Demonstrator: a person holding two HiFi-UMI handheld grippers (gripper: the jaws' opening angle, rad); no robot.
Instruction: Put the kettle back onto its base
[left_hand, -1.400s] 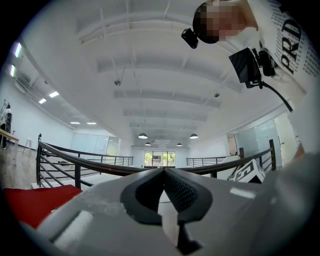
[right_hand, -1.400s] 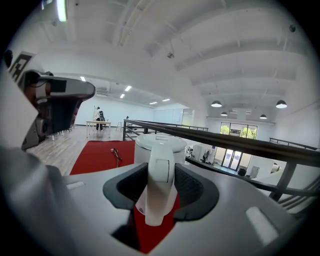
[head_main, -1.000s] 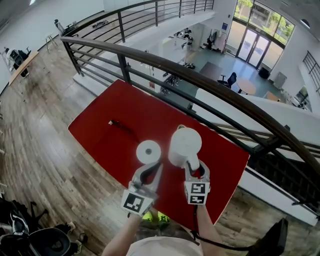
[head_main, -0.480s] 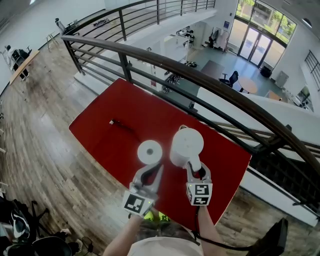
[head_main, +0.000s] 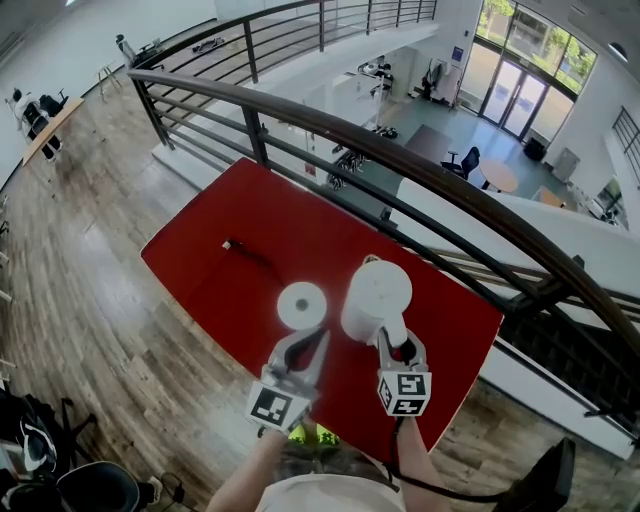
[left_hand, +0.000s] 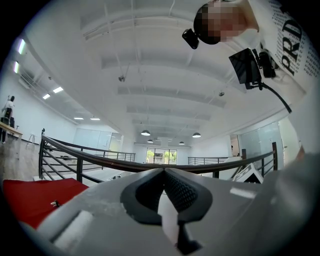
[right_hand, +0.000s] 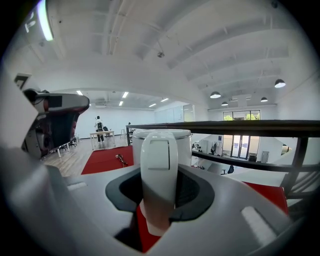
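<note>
Currently the red table (head_main: 230, 240) is the largest thing in the scene, and on it the white kettle (head_main: 377, 296) is seen standing upright just beside its round white base (head_main: 301, 304), to the right of it in the head view and not yet on it. The kettle's handle (right_hand: 159, 170) is enclosed by the right gripper (head_main: 398, 345), whose jaws have just been closing; the pads are seen pressed on both sides of the handle, so the kettle is judged to be gripped. The left gripper (head_main: 318, 333) is held just before the base, its jaws brought together with nothing between them.

For this step to be done well, the grip should be kept firm and the kettle lifted straight up, so that it is not tilted. It should then be carried the short way to the left, centred over the base and lowered level until it is seated. The base could be steadied by the left gripper if it slides. A thin dark cord (head_main: 245, 252) lies further back on the table, well apart from both
</note>
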